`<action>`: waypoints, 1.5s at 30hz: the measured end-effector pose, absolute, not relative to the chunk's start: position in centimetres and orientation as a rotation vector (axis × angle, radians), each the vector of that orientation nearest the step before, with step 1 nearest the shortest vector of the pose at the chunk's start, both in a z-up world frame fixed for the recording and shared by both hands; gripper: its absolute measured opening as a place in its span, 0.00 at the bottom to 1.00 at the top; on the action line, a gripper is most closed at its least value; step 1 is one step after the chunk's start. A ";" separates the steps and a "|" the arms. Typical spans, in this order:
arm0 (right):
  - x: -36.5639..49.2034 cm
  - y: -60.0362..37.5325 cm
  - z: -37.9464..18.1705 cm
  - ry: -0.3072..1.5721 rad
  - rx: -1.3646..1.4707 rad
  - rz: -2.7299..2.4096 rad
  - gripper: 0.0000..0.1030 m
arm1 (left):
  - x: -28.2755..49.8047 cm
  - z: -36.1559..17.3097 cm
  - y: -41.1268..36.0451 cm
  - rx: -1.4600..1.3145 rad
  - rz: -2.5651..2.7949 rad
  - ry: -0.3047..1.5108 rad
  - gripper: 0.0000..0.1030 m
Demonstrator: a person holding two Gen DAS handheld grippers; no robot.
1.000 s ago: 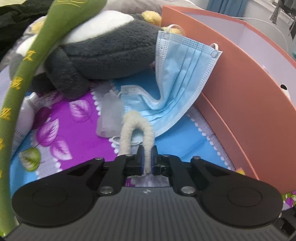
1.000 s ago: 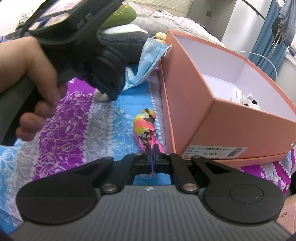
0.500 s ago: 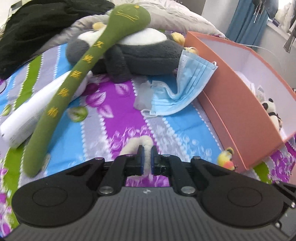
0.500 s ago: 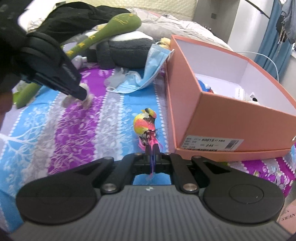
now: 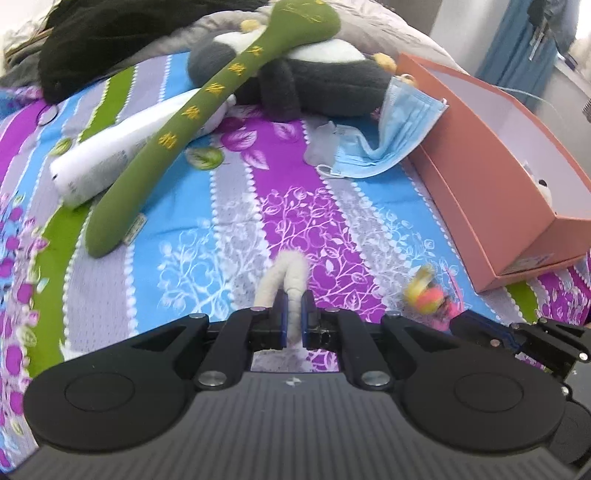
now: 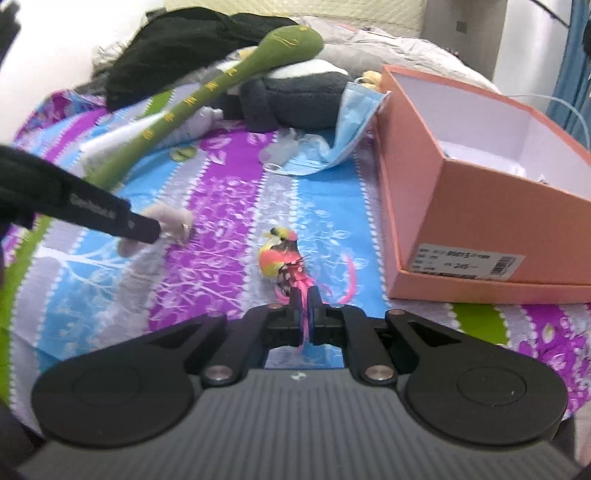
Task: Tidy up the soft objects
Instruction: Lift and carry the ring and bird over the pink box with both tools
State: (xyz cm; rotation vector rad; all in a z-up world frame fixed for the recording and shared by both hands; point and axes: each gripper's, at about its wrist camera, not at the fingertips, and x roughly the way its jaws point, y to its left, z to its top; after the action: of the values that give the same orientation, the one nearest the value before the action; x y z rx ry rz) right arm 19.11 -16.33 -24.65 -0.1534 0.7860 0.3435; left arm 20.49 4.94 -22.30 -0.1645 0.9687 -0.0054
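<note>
Two grippers: left, right. One orange box. One green plush snake. One grey-and-white plush. Blue face masks: at least one; whether the folds belong to one or two cannot be told. One cream fuzzy loop. One feathered toy bird. One white roll. One black garment. One small panda shows in the box; its other contents cannot be counted.

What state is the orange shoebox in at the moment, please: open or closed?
Open. The orange shoebox has no lid on it, its white inside walls show from above, and a small panda toy is visible inside.
</note>
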 end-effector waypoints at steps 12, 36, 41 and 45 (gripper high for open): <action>18.9 -16.3 -24.3 0.738 -0.119 0.426 0.49 | 19.6 -22.4 5.3 -0.200 0.005 0.972 0.08; 20.1 -16.1 -23.6 0.725 -0.146 0.504 0.32 | 20.4 -17.5 4.3 -0.227 -0.014 0.903 0.08; 19.8 -17.2 -19.7 0.667 -0.120 0.499 0.32 | 20.3 -13.9 3.7 -0.235 -0.048 0.847 0.08; 19.8 -18.2 -16.7 0.608 -0.101 0.486 0.32 | 20.3 -11.1 3.3 -0.248 -0.075 0.800 0.08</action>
State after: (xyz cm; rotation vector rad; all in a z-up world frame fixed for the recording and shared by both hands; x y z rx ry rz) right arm 19.84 -18.24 -16.65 -0.1012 0.6078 0.4860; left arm 20.28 3.29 -11.06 -0.2483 0.7998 -0.0748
